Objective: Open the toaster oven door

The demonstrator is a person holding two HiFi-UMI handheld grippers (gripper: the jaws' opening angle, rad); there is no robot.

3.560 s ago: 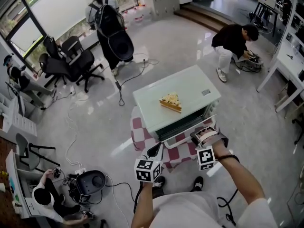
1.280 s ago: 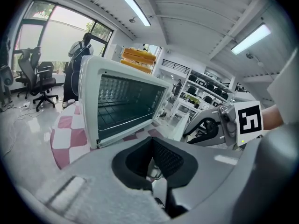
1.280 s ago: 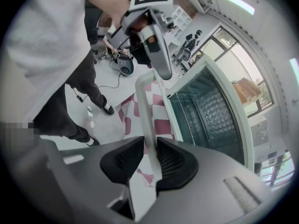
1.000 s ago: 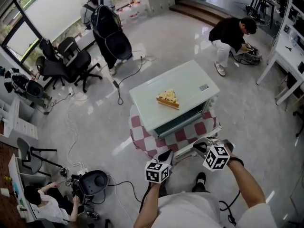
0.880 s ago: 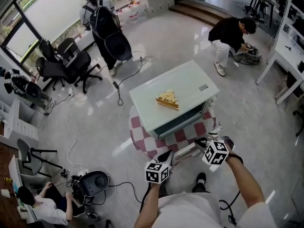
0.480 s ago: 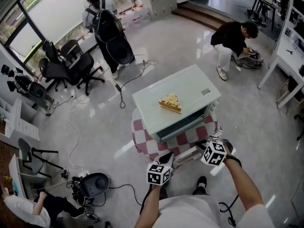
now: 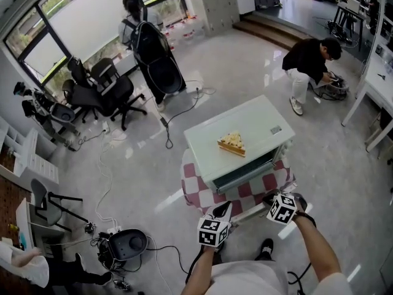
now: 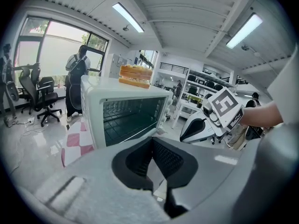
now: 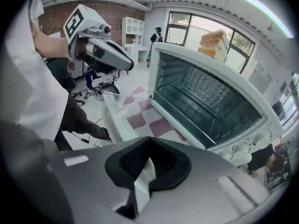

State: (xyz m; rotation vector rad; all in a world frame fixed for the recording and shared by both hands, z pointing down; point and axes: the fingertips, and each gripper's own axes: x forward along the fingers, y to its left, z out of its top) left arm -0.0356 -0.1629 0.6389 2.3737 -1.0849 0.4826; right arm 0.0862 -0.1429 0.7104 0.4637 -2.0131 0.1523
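The toaster oven [image 7: 245,125] stands on the checkered table [image 7: 195,192] at my twelve o'clock, a sandwich wedge [image 7: 232,144] on its roof and its door [image 9: 117,125] hanging open toward six. My right gripper [image 7: 273,200] is at the door's three o'clock end, jaws pressed together. Whether they pinch its white rim I cannot tell. My left gripper [image 7: 221,212], at the door's eight o'clock, has its jaws together on nothing.

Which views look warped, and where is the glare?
Head view: fisheye curves everything, glare streaks the floor. Left gripper view: dark round edges, window washed out, oven sharp. Right gripper view: same dark edges, oven bulges.
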